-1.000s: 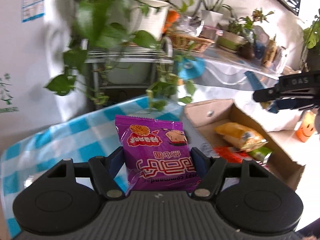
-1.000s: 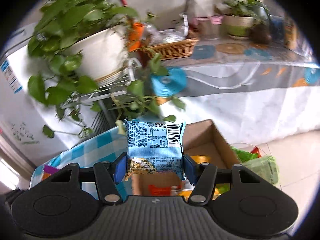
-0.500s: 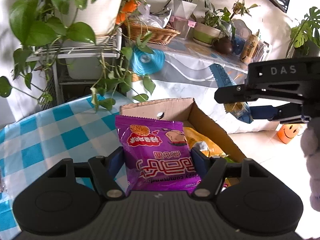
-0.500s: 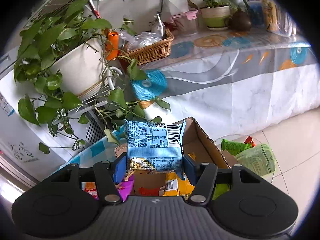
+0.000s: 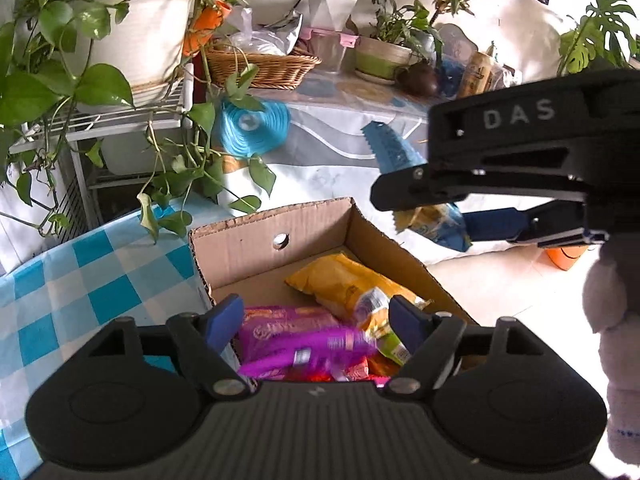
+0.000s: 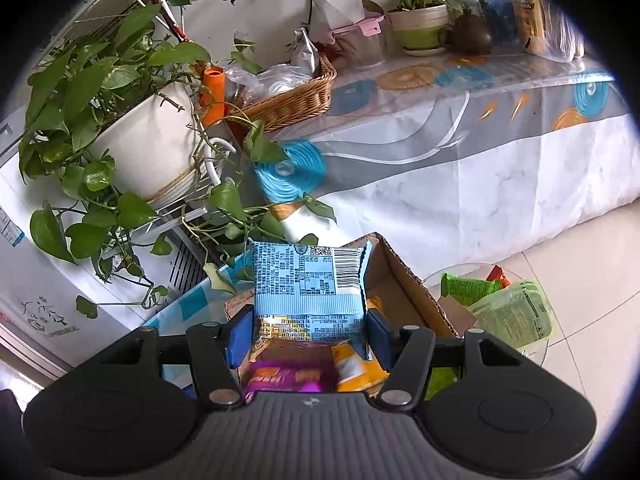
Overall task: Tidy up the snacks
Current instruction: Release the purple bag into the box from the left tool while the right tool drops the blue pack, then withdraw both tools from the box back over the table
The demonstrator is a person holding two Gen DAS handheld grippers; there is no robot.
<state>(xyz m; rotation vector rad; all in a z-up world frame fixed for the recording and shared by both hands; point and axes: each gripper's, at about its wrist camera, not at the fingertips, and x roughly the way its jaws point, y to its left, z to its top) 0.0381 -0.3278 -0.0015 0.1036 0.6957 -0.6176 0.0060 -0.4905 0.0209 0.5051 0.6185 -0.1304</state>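
Purple packet dropping into the cardboard box

The left gripper jaws are opening, the blurred purple foil snack packet loose below them over the open brown cardboard box; the right gripper clamps a pale blue printed wrapper and should release only once above the box.

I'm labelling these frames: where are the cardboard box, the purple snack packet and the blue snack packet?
cardboard box (image 5: 256, 236): left wrist view, inner back wall.
purple snack packet (image 5: 296, 340): left wrist view, middle, blurred.
blue snack packet (image 6: 308, 280): right wrist view, printed back.

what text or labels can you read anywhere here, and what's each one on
"DAS": raised letters on the side of the right tool, seen from the left wrist.
Blue packet held in the right tool: small print, a barcode and a QR code, too small to read.
Purple packet in the box: blurred, unreadable.
Green pouch on the floor: print too small to read.
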